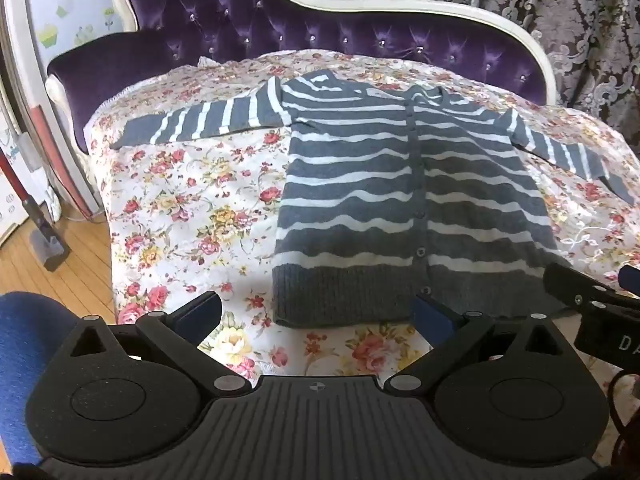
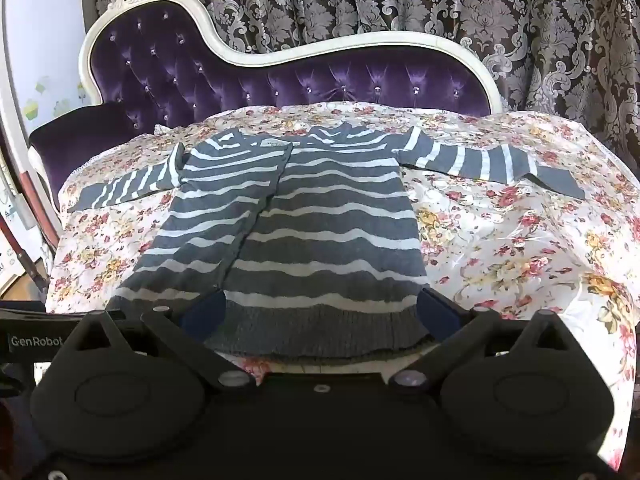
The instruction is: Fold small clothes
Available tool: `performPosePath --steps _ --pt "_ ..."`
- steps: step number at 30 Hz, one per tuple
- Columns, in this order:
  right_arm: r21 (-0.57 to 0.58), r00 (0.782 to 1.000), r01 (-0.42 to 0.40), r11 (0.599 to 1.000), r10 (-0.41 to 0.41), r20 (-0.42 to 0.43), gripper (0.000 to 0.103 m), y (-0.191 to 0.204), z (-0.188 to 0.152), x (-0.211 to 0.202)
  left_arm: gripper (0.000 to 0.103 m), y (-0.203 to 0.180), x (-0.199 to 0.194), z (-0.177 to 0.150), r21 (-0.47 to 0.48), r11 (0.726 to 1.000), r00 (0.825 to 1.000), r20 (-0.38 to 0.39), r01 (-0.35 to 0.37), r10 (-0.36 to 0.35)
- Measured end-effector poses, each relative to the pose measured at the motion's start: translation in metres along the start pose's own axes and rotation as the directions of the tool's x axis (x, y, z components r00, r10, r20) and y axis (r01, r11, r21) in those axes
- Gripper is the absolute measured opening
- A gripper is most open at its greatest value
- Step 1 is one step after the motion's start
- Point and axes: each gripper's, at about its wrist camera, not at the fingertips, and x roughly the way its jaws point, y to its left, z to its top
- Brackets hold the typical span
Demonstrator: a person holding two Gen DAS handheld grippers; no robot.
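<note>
Cardigan: a small grey cardigan (image 1: 400, 184) with white stripes lies flat, front up and buttoned, on the floral bedspread (image 1: 192, 208); collar toward twelve o'clock, ribbed hem (image 1: 344, 292) toward six
Sleeves: both spread outward, the one on the left (image 1: 200, 124) reaching to nine o'clock, the one on the right (image 2: 492, 160) to three o'clock; neither is turned in
Left gripper: the left gripper (image 1: 316, 316) hovers released, jaws spread wide, just short of the hem; its view centres on the hem's left corner at about twelve o'clock, and nothing sits between the fingers
Right gripper: the right gripper (image 2: 320, 312) is likewise released and holding nothing; its blue fingertips (image 2: 436, 316) frame the hem's right half, though whether they touch the knit cannot be told
Setting: a purple tufted headboard (image 2: 240, 76) and patterned curtain (image 2: 440, 8) stand behind at twelve o'clock
Step in hand: judged as the very start, garment laid out and smoothed, no fold made yet
Next move: likely either a pinch on each hem corner to carry the bottom up toward the collar, or a reach to the cuffs at nine and three o'clock to bring the sleeves across the chest first
Care needed: the knit is soft, so each grip should catch both layers, and the two sides should lift evenly to keep the stripes square
</note>
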Motion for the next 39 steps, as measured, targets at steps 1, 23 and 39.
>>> performPosePath --steps 1,23,39 --pt "0.000 1.000 0.000 1.000 0.000 0.004 0.101 -0.0001 -0.0001 -0.0001 0.102 0.0004 0.0002 0.0001 0.001 1.000 1.000 0.000 -0.002 0.002" --pt "0.001 1.000 0.010 1.000 -0.010 -0.020 0.101 0.0014 -0.0015 0.0034 0.102 0.0021 -0.0020 0.0001 -0.010 1.000 1.000 0.003 -0.019 0.019" --pt "0.009 0.999 0.014 1.000 -0.013 -0.034 0.101 -0.0009 -0.0033 0.0057 0.102 0.0015 0.0000 0.0003 -0.014 1.000 1.000 -0.003 -0.020 0.020"
